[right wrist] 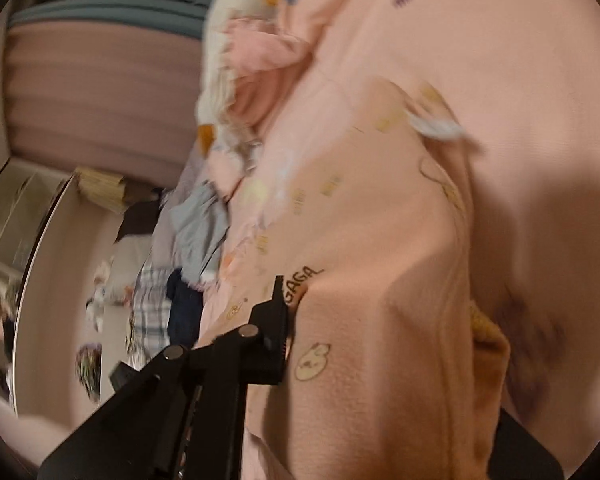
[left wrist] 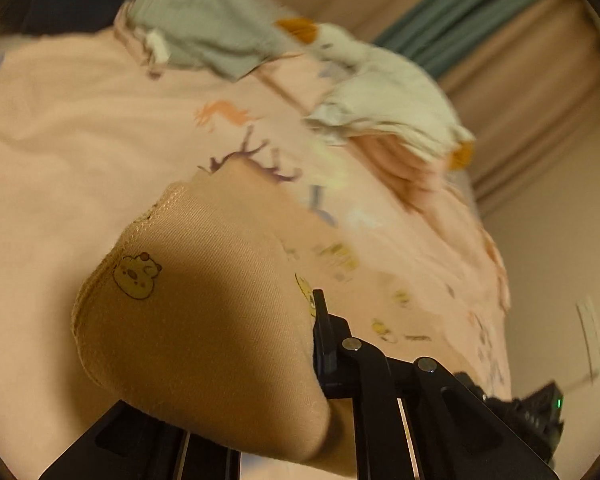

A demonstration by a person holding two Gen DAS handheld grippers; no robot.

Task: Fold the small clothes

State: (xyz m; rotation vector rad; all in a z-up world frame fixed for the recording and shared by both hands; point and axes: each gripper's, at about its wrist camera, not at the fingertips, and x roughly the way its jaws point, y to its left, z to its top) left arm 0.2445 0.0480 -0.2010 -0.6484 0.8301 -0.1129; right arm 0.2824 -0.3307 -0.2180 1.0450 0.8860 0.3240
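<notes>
**Both grippers clamped on the peach garment, edge lifted off the bed**

Left gripper (left wrist: 320,364): jaws together on a hem corner of the peach garment (left wrist: 204,312). Fabric drapes over the left finger and hides it; only the right finger shows, pressed to the cloth. Right gripper (right wrist: 290,340): same story mirrored, clamped on the peach garment (right wrist: 380,340) by the "GAGA" print, cloth tenting over the far finger.

Key relation: the garment sits right at both tips and runs forward and away from them across the pink bedsheet (left wrist: 80,120). Its long axis looks to lie along the pointing direction of both grippers, toward the white label (right wrist: 440,126) at the far end, though motion blur makes that a soft call. Neither hand is clearly nearer; each holds its own corner of the near edge.

So the fold likely carries the near edge forward over the body toward the label end.

Clutter at the far side: grey garment (left wrist: 208,32), white garment (left wrist: 388,100), dark garment (left wrist: 72,0). All well apart from the held piece.
</notes>
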